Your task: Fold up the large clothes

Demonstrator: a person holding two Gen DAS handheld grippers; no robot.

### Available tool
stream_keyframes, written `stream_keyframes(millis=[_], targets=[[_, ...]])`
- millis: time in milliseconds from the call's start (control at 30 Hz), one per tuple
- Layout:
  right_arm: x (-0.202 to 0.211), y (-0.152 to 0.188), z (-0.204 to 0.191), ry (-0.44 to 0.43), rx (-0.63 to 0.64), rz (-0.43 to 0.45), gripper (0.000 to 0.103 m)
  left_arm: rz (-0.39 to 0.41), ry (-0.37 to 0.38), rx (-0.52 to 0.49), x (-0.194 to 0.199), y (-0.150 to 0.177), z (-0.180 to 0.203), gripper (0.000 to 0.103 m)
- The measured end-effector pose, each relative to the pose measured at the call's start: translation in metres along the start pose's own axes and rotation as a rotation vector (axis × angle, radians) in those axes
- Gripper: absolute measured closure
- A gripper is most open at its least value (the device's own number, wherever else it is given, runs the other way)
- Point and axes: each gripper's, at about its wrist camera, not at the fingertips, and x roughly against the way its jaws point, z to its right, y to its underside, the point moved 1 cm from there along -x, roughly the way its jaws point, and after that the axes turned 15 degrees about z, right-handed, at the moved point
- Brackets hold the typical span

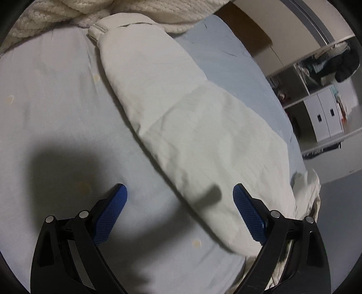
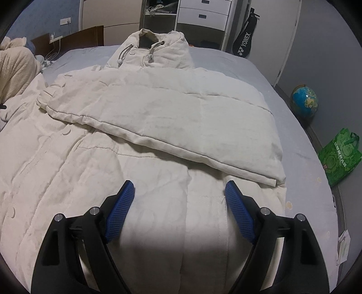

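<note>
My left claw [image 1: 179,199] hangs released, jaws spread wide with nothing between them, just above the long cream padded sleeve [image 1: 172,108] that runs out flat across the pale blue bed sheet [image 1: 45,113] toward the knitted cream blanket [image 1: 45,13] bunched at the far edge of the bed. My right claw [image 2: 179,192] is released too, jaws wide apart over the lower body of the cream quilted hooded coat [image 2: 90,169], which lies spread over most of the bed with its hood [image 2: 156,52] and grey drawcords [image 2: 153,50] toward the far edge; the other sleeve [image 2: 181,117] already lies folded across the chest. I judge the step in hand to be bringing this outstretched sleeve in over the body to match. To do it well I should pinch near the cuff, where the padding is thinner, take both layers of fabric, lift just enough to clear the sheet, and lay it flat so no air pocket bulges under it; the puffy filling will likely spring back, so pressing it down afterwards seems wise. The sheet is soft, faintly stained and creased, so the coat may drag it. Around the bed I see white drawer units [image 2: 203,15], a black racket bag [image 2: 245,43], a blue globe [image 2: 304,101] and a green shopping bag [image 2: 339,158] on the grey floor
</note>
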Motion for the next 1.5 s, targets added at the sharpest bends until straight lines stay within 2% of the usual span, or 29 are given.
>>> stream_keyframes(millis=[233, 267, 300, 333, 367, 400, 433, 500, 567, 733, 833, 1067, 1233, 1367, 1500], targets=[[-0.002, 0.004, 0.002, -0.007, -0.017, -0.008, 0.023, 0.066, -0.013, -0.064, -0.017, -0.011, 0.012, 0.013], [-0.002, 0.004, 0.002, -0.007, -0.018, -0.008, 0.023, 0.067, -0.022, -0.068, -0.019, -0.012, 0.013, 0.018], [-0.003, 0.005, 0.002, -0.008, -0.019, -0.009, 0.022, 0.070, -0.035, -0.072, -0.021, -0.013, 0.014, 0.029], [-0.004, 0.005, 0.003, -0.010, -0.023, -0.011, 0.022, 0.069, -0.059, -0.075, -0.022, -0.015, 0.013, 0.034], [-0.003, 0.005, 0.003, -0.011, -0.026, -0.012, 0.022, 0.071, -0.074, -0.069, -0.022, -0.017, 0.011, 0.047], [-0.004, 0.006, 0.004, -0.013, -0.031, -0.013, 0.022, 0.073, -0.086, -0.063, -0.021, -0.019, 0.008, 0.065], [-0.005, 0.006, 0.004, -0.014, -0.035, -0.014, 0.021, 0.071, -0.082, -0.047, -0.020, -0.021, 0.004, 0.071], [-0.006, 0.006, 0.004, -0.015, -0.037, -0.015, 0.021, 0.075, -0.048, -0.009, -0.017, -0.023, -0.001, 0.088], [-0.006, 0.007, 0.005, -0.018, -0.043, -0.015, 0.021, 0.100, -0.018, -0.012, -0.010, -0.024, 0.003, 0.095], [-0.006, 0.006, 0.006, -0.023, -0.051, -0.016, 0.021, 0.195, 0.129, 0.017, 0.023, -0.029, 0.014, 0.098], [-0.006, 0.006, 0.006, -0.024, -0.054, -0.016, 0.021, 0.245, 0.192, 0.023, 0.043, -0.033, 0.021, 0.098], [-0.005, 0.005, 0.008, -0.029, -0.074, -0.016, 0.021, 0.328, 0.283, -0.108, 0.089, -0.032, 0.081, 0.099], [-0.003, 0.003, 0.011, -0.038, -0.109, -0.013, 0.021, 0.365, 0.386, -0.241, 0.125, -0.007, 0.144, 0.099], [0.000, 0.000, 0.016, -0.042, -0.139, 0.000, 0.021, 0.373, 0.459, -0.309, 0.148, 0.025, 0.188, 0.099], [0.005, -0.004, 0.025, -0.043, -0.195, 0.023, 0.021, 0.369, 0.522, -0.442, 0.167, 0.071, 0.240, 0.099]])
